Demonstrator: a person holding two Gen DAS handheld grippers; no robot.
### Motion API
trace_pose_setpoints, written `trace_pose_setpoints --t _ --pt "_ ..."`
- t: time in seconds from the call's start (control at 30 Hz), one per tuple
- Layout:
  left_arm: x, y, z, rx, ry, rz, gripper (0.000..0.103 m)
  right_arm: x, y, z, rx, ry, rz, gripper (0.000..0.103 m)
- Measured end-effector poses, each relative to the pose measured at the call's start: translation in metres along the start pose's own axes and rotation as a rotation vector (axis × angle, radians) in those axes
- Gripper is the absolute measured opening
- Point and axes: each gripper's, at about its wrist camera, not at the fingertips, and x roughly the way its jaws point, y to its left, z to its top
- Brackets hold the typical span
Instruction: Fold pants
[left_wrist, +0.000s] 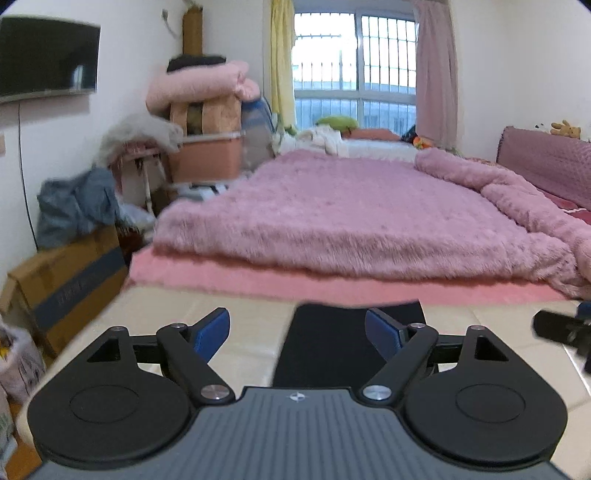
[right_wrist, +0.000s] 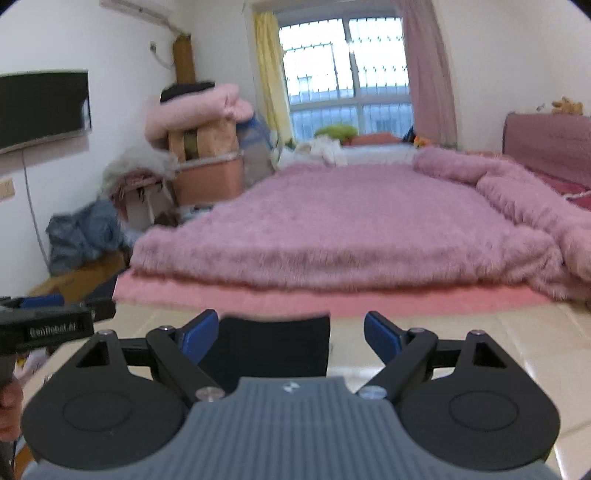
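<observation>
Left wrist view: left gripper (left_wrist: 297, 334) jaws spread wide, nothing between the blue pads (left_wrist: 210, 334). Black pants (left_wrist: 332, 343) folded flat on cream surface (left_wrist: 251, 332), below and ahead of the fingers, not gripped. Right gripper's tip visible at the right edge. Pink fuzzy blanket (left_wrist: 351, 221) covering the bed beyond.

Right wrist view: right gripper (right_wrist: 291, 336) also wide apart, empty. Pants (right_wrist: 273, 347) lying just ahead, under the jaws. Left gripper (right_wrist: 48, 325) poking in at left.

Two tongs (left_wrist: 297, 334), one pair of pants (left_wrist: 343, 343), one bed (left_wrist: 351, 221)
</observation>
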Motion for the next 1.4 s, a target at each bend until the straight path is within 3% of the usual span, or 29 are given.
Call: trace_pose_setpoints --t 0.17,0.3,0.57,1.4 --pt "-0.001 -0.001 -0.022 0.009 0.101 -0.017 0.103 0.001 0.013 -0.028 -0.045 0.092 -0.001 0.082" --pt "0.002 -0.003 -0.041 0.056 0.129 0.019 0.103 0.012 0.019 -0.046 -0.070 0.163 -0.014 0.082" --pt "0.004 -0.008 -0.059 0.052 0.191 0.005 0.103 0.025 0.015 -0.073 -0.038 0.269 -0.027 0.082" --pt "0.000 -0.016 -0.062 0.069 0.197 -0.009 0.103 0.020 0.015 -0.078 -0.039 0.269 -0.009 0.082"
